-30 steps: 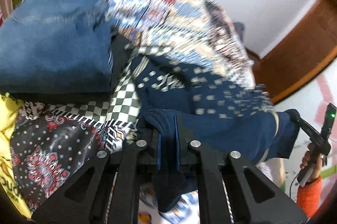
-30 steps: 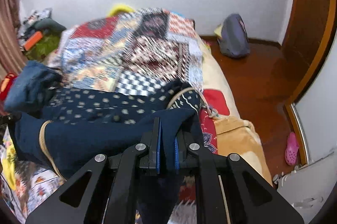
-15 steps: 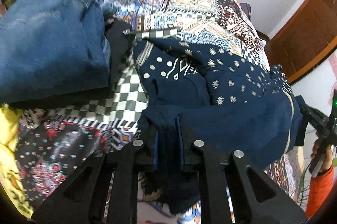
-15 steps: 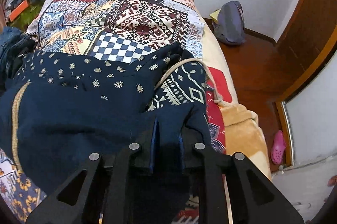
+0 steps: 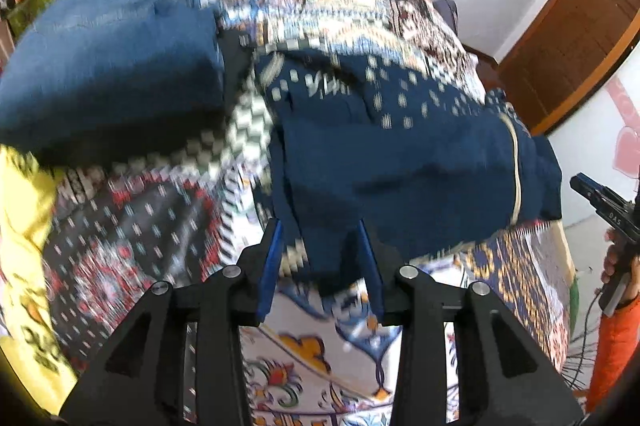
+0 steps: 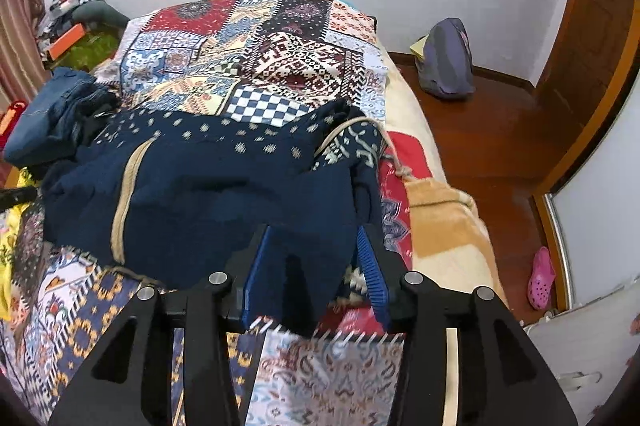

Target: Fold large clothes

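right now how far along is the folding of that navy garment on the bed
Done: navy garment lies doubled over on the patchwork bedspread. In hand: left gripper and right gripper have just been opening, cloth loose between the jaws. Left: further folds; the denim jeans sit crumpled.

Left gripper (image 5: 320,252): angled steeply down; jaws have just been opening, blue pads parted, cloth between them, not pinched.
Right gripper (image 6: 312,258): angled down; jaws have just been opening, pads apart, cloth edge lying loose between.
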Motion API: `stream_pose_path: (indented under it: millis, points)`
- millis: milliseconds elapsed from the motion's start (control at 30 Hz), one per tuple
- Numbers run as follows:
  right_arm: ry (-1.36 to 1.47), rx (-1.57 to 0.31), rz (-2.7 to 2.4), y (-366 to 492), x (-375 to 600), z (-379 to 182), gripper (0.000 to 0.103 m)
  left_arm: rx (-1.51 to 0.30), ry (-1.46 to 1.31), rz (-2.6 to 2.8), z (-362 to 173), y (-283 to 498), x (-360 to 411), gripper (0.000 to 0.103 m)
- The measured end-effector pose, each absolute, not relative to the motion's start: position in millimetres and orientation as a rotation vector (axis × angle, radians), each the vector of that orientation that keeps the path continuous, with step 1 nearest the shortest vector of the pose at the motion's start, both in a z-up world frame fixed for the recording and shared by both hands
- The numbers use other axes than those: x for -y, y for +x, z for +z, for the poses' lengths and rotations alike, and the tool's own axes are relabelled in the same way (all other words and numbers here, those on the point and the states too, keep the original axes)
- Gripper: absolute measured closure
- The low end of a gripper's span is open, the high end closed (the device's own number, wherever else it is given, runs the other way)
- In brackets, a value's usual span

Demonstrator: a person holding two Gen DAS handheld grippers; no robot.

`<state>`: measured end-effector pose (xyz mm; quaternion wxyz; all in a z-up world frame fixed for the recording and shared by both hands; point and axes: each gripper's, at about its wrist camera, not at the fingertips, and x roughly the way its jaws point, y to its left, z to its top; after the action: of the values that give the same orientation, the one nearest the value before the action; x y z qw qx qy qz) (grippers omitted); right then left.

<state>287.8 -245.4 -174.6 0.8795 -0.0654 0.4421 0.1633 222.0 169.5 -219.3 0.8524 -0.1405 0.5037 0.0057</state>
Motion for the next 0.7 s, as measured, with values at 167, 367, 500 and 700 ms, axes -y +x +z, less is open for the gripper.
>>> stream_pose_path:
  millis: [167,367,500,700]
  points:
    - [-0.131,-0.981,0.344,283,245,-198,0.063,-1.131,-0.322,0.010,-246,217,-165,0.066]
    - [-0.124,-1.030,0.337,287,248,-217,0.063,-1.122,-0.376,-0.002,-249,226,-166,0.066]
    - [-0.100,-1.040,0.339,296,246,-225,0.063,-1.108,-0.452,-0.022,-250,233,-170,0.066]
    - [0.016,-1.040,0.382,301,244,-230,0.072,-1.113,-0.349,-0.008,-256,233,-153,0.083]
